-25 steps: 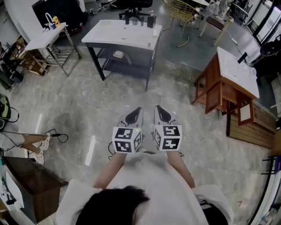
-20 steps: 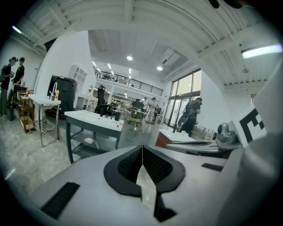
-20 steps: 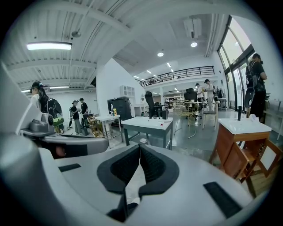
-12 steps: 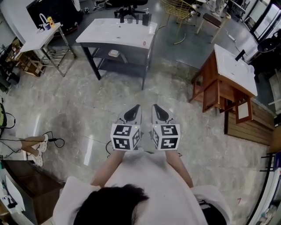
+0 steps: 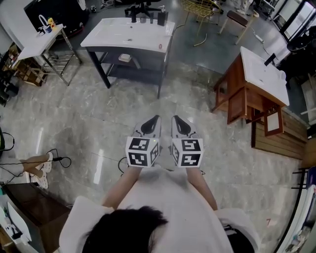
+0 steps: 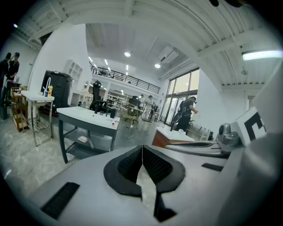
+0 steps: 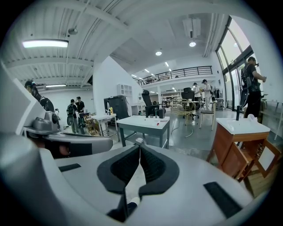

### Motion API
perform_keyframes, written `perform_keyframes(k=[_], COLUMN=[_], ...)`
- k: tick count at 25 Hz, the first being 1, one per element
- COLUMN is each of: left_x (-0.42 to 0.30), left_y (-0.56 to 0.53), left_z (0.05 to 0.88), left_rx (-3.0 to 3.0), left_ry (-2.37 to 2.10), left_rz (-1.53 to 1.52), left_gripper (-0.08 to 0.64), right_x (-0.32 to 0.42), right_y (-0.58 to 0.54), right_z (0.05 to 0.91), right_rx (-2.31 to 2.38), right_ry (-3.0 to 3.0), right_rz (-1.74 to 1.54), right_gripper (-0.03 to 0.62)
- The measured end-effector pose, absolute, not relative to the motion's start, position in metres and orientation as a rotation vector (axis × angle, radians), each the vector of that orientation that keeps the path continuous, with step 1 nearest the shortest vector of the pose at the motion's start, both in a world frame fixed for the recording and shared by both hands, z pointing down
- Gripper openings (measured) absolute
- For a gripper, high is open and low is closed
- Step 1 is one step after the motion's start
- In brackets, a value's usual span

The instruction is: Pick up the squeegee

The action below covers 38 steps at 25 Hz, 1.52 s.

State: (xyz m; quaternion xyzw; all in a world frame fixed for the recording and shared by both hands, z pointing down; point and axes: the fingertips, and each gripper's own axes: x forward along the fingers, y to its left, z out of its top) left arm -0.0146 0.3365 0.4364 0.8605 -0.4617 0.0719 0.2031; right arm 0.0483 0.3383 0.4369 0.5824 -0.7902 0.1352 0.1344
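I cannot make out a squeegee in any view. My left gripper (image 5: 153,119) and right gripper (image 5: 177,120) are held side by side over the marble floor, pointing toward a white-topped table (image 5: 113,38) some way ahead. Both are shut with nothing between the pads. In the left gripper view the left gripper (image 6: 142,148) has its pads meeting at the tips. The right gripper (image 7: 139,147) looks the same in its own view. Dark bottles (image 5: 161,16) and a small red thing (image 5: 159,47) stand on that table. A pale object (image 5: 126,58) lies on its lower shelf.
A wooden cabinet with a white top (image 5: 269,81) stands to the right. A small white table (image 5: 37,43) stands at the far left, and a gold wire chair (image 5: 202,9) stands behind the main table. A person's feet (image 5: 42,168) and a cable (image 5: 61,159) are on the floor at left.
The grippers keep their place side by side and stay shut. The tables and floor have slid a little to the left in the head view.
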Motion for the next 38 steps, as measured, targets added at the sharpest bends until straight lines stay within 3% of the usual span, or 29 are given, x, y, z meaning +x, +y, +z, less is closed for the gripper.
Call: perform_keyframes(k=[38], left_x=[-0.052], left_y=[0.055], left_z=[0.456], left_rx=[2.391], left_ry=[-1.183], left_rz=[0.255], left_gripper=[0.026], right_x=[0.022], right_y=[0.066], right_z=[0.463], right_rx=[1.739], right_ry=[-2.09], right_rz=[0.507], right_gripper=[0.029])
